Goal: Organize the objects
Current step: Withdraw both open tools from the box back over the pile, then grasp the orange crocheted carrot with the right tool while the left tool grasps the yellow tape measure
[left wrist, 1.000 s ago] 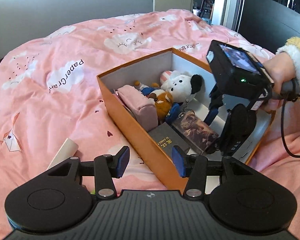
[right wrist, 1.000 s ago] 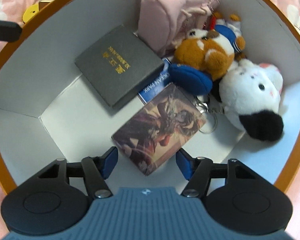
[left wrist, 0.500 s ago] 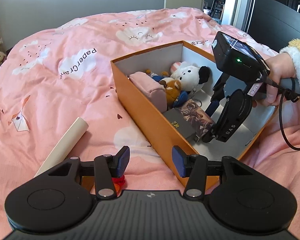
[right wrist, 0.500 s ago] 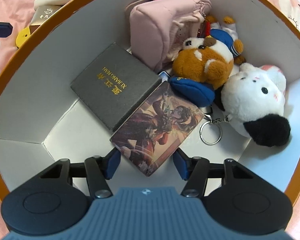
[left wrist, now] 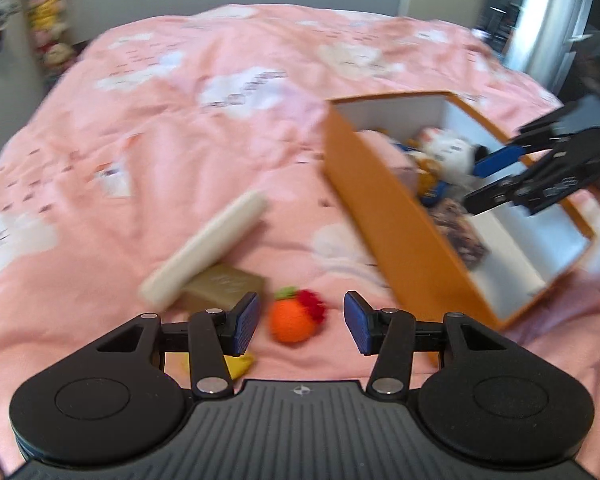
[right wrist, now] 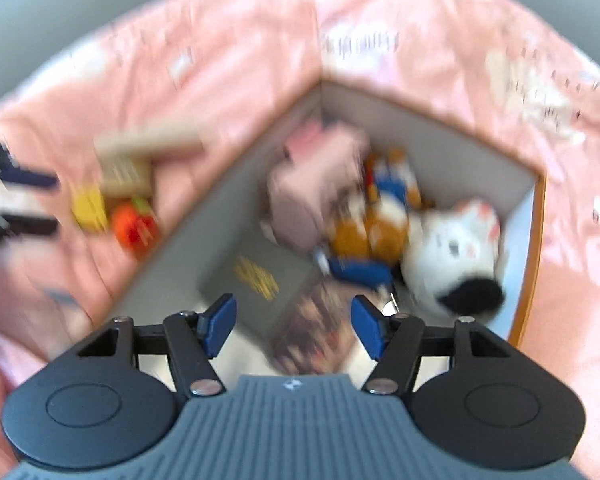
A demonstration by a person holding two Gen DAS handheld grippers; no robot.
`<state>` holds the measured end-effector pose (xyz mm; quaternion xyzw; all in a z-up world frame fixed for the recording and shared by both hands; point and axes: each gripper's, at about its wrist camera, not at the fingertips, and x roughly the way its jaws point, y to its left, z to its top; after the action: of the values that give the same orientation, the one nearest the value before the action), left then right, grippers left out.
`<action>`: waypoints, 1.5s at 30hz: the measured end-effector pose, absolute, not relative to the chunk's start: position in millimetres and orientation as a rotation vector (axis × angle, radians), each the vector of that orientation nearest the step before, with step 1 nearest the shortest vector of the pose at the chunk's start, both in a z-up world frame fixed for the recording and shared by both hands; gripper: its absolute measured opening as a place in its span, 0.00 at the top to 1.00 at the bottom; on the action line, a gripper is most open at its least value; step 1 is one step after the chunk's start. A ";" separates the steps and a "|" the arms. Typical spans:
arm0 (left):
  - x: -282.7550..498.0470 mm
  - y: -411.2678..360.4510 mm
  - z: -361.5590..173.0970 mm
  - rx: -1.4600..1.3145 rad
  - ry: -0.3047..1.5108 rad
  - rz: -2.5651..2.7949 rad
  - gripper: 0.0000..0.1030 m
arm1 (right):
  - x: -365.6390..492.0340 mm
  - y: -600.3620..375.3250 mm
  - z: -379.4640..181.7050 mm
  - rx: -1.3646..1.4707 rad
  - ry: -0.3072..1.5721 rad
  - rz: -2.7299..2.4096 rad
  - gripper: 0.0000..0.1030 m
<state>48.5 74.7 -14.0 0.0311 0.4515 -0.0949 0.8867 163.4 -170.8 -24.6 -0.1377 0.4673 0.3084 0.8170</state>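
An orange box (left wrist: 384, 216) with white inside stands on the pink bed. It holds a pink pouch (right wrist: 316, 188), plush toys (right wrist: 452, 252), a dark grey case (right wrist: 259, 276) and a picture card (right wrist: 316, 332). My left gripper (left wrist: 297, 326) is open and empty, just above an orange knitted fruit (left wrist: 293, 318) on the bedspread. Beside the fruit lie a gold box (left wrist: 223, 286), a cream tube (left wrist: 207, 248) and a yellow item (left wrist: 239, 364). My right gripper (right wrist: 293, 326) is open and empty above the box, over the card. Both views are blurred.
The pink bedspread (left wrist: 179, 120) with white cloud prints covers the bed. A grey wall and a shelf of toys (left wrist: 47, 20) are at the back left. A dark wardrobe and doorway (left wrist: 560, 20) stand at the back right.
My left gripper has swung left from the box to the loose items on the bedspread. My right gripper has let go of the card and risen out of the box.
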 end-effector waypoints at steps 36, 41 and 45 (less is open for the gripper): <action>79.6 142.6 -86.0 -0.101 1.203 0.029 0.49 | 174.1 24.9 -96.6 -0.542 1.215 0.870 0.37; 87.5 146.8 -100.1 -0.176 1.237 0.046 0.42 | 175.6 24.4 -104.5 -0.539 1.279 0.866 0.39; 92.2 149.0 -112.6 -0.222 1.254 0.028 0.36 | 173.5 25.5 -107.8 -0.563 1.301 0.868 0.39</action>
<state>92.2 149.0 -112.6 -0.1038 0.5854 0.0131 0.8040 173.5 25.5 -107.8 -0.2500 0.5783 0.3857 0.6741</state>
